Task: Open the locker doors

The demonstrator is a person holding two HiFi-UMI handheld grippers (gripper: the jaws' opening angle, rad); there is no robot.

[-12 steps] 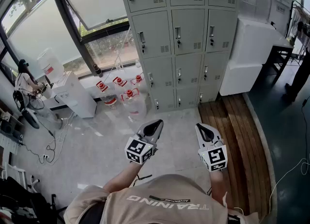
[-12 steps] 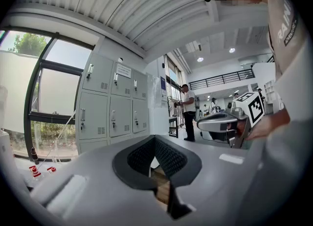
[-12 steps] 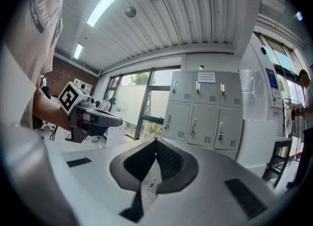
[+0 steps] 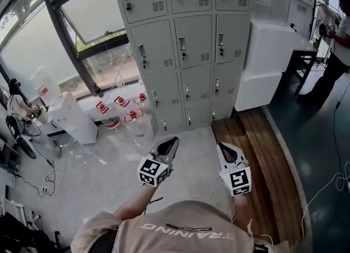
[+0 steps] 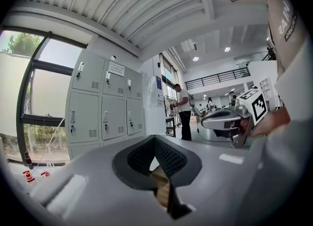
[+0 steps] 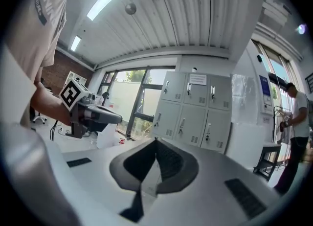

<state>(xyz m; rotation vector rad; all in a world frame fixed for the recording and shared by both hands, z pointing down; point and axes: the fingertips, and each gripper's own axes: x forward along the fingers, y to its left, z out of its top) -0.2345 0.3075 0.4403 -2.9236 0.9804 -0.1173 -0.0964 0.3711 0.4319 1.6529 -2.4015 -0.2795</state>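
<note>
The right tongs [image 6: 156,143], jaws together and empty, face the closed lockers [image 6: 191,116].

The top row of the lockers [image 4: 186,44] is cut by the upper edge of the head view. The paper label [image 6: 197,79] on one of them is too small for me to read. A person [image 4: 339,38] at the right edge is partly cut off.

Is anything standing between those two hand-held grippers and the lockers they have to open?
Nothing visible does. Only bare floor lies between the left gripper, the right gripper and the lockers. The water jugs stand off to the left by the window, and the white boxes stand to the right of the lockers.
</note>
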